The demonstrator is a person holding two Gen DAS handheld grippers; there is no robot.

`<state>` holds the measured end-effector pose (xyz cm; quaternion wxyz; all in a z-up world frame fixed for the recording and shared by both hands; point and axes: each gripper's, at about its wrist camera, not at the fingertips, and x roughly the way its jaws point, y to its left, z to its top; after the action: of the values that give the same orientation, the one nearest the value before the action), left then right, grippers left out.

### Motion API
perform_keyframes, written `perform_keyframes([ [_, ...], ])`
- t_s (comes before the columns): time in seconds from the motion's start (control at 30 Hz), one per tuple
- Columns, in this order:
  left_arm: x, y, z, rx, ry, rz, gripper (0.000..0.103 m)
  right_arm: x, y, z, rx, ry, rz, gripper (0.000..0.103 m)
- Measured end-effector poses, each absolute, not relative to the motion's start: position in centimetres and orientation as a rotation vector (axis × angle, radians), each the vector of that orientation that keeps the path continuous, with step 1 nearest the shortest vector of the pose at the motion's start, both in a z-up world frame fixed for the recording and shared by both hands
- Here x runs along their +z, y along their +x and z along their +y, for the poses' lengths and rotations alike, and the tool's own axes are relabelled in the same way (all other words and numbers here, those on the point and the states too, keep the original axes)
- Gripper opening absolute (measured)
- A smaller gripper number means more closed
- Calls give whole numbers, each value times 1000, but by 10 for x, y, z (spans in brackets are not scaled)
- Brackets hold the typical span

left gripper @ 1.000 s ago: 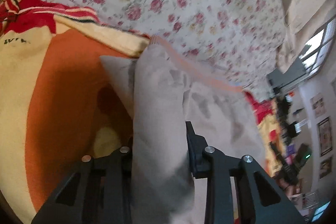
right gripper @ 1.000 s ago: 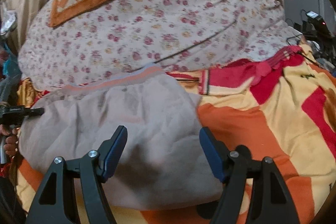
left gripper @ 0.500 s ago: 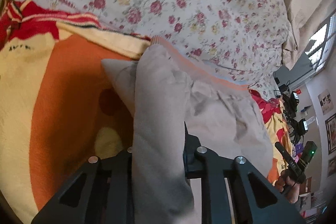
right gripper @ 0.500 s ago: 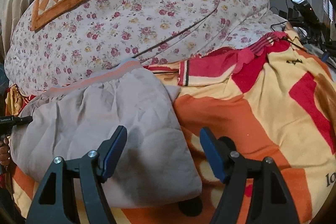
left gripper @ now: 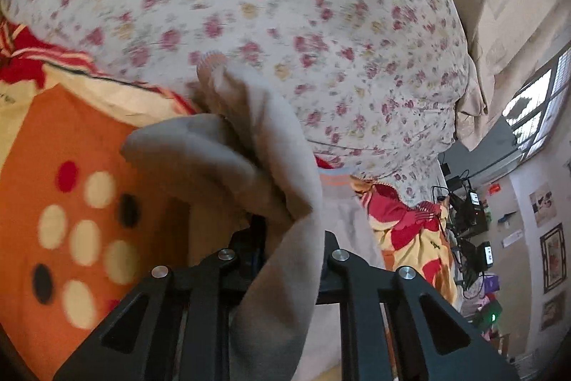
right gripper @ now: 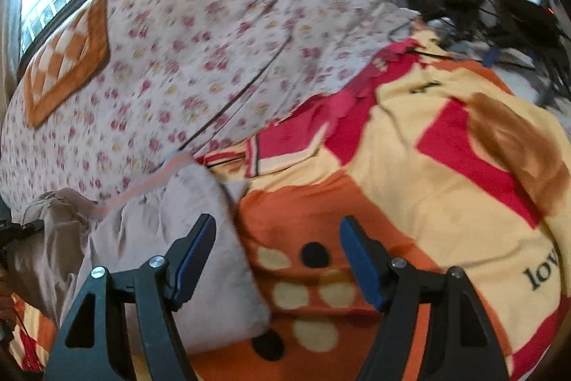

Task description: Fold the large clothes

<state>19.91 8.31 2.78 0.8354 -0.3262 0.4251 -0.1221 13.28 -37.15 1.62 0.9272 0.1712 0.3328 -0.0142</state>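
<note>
The left gripper (left gripper: pixel 289 238) has its jaws clamped on the grey garment (left gripper: pixel 271 145); beside the garment, over the orange blanket (right gripper: pixel 410 202), the right gripper (right gripper: pixel 278 256) has its jaws apart and empty.

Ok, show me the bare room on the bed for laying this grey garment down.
Free: the orange blanket right of the grey garment, from the dotted patch to the red stripes. The open right claw hovers there. Crowded: the floral quilt behind, cables far right. The left claw is shut on the garment.
</note>
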Motion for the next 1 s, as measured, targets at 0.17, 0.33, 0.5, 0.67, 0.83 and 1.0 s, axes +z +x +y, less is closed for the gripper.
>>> perform_keyframes([
  [0.17, 42, 219, 17, -256, -685, 920, 5, 10, 123, -400, -22, 411, 702, 75],
  [0.33, 36, 237, -52, -237, -652, 986, 4, 3, 119, -425, -23, 481, 713, 75],
  [0.5, -2, 252, -124, -296, -596, 1087, 3, 2, 116, -440, -22, 523, 699, 75],
  [0.67, -15, 245, -149, -317, -588, 1109, 8, -4, 120, -444, -22, 538, 720, 75],
  [0.83, 31, 241, -149, -431, -632, 1040, 18, 1, 118, -442, -33, 532, 697, 75],
  [1.0, 77, 236, -121, -436, -572, 937, 21, 13, 113, -425, 7, 475, 652, 75],
])
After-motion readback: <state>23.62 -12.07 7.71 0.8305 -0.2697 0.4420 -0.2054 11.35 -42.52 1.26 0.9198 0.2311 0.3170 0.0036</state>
